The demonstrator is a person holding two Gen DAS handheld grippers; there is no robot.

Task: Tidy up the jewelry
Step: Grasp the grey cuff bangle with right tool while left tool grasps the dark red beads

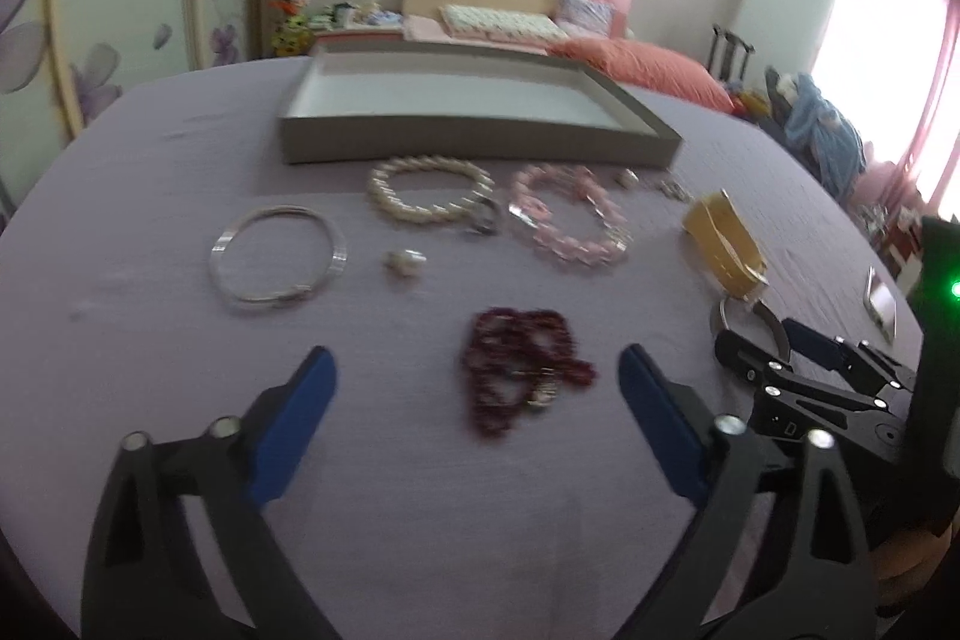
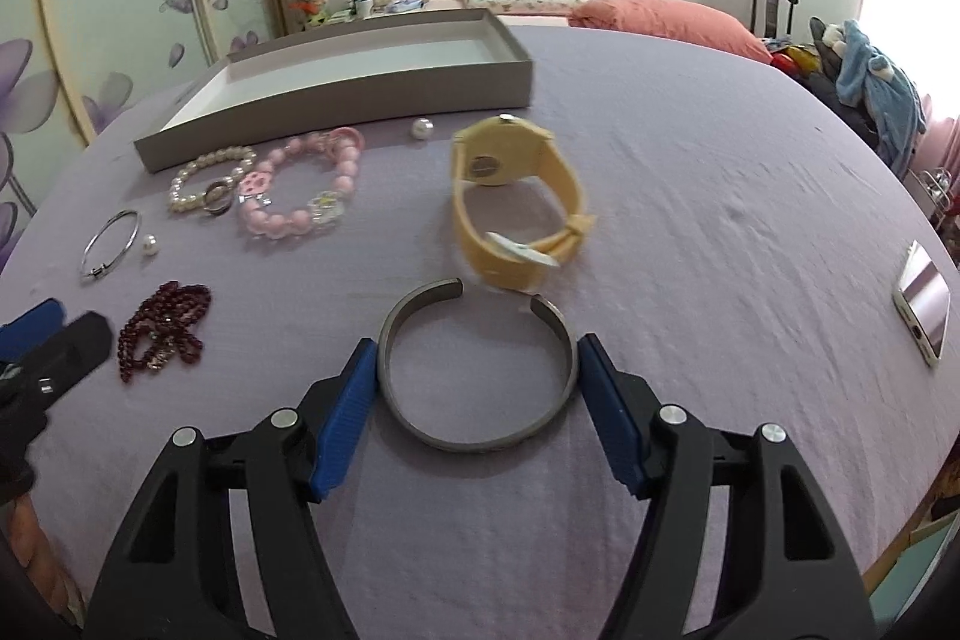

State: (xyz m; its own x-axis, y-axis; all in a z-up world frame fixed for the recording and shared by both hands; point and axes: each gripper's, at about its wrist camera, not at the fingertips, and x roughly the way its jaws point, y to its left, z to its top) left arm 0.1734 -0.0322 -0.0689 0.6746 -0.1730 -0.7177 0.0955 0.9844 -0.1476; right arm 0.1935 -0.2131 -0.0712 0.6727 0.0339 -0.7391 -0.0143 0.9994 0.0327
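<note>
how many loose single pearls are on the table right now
2. One pearl lies near the tray's corner, left of the yellow watch; the other pearl lies beside the thin silver bangle. None appear hidden.

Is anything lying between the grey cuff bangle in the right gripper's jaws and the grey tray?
Yes. The yellow watch stands on the cloth directly between the grey cuff bangle, bracketed by the right gripper, and the grey tray. Lifting over it avoids contact.

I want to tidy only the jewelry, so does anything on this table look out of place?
Yes: a phone lies alone near the table's right edge, apart from the jewelry. The yellow watch also rests tilted on its strap, not flat. The grey tray holds nothing yet.
</note>
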